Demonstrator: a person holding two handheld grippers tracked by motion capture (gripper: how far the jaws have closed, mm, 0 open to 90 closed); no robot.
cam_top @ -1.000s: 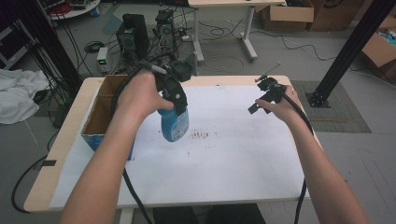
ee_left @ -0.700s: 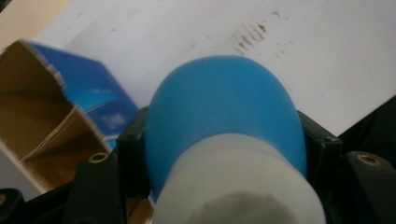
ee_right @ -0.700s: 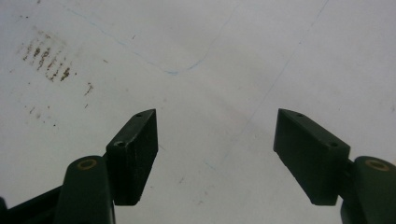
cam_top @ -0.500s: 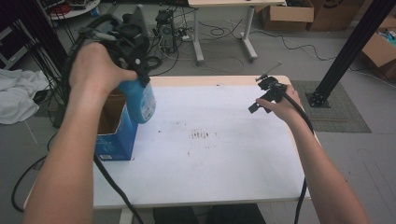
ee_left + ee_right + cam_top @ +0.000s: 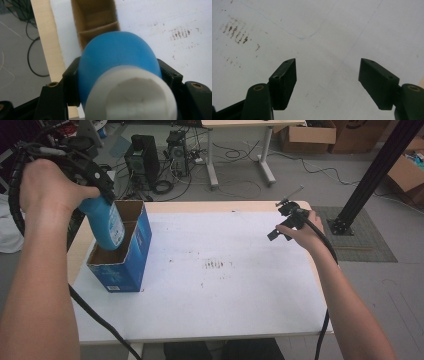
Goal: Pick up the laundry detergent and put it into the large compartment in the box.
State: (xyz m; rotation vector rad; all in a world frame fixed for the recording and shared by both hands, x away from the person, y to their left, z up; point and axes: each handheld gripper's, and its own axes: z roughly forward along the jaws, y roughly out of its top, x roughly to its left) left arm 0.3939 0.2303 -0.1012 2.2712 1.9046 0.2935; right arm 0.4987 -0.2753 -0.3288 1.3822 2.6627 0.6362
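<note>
left claw (image 5: 102,195) pinches blue bottle (image 5: 105,225) at neck, bottle hangs base down, slightly tilted, base at open top of blue box (image 5: 125,265) at left side of table (image 5: 240,290). next move is straight down. right claw (image 5: 280,227) spread, empty, well apart.

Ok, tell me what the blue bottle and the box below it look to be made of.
Blue bottle: probably plastic, with a smooth, faintly glossy skin and soft highlights; its white cap looks like matte plastic.
Box: cardboard, going by the raw brown inner walls and dividers, with a printed blue outer face that has a slight sheen.
</note>
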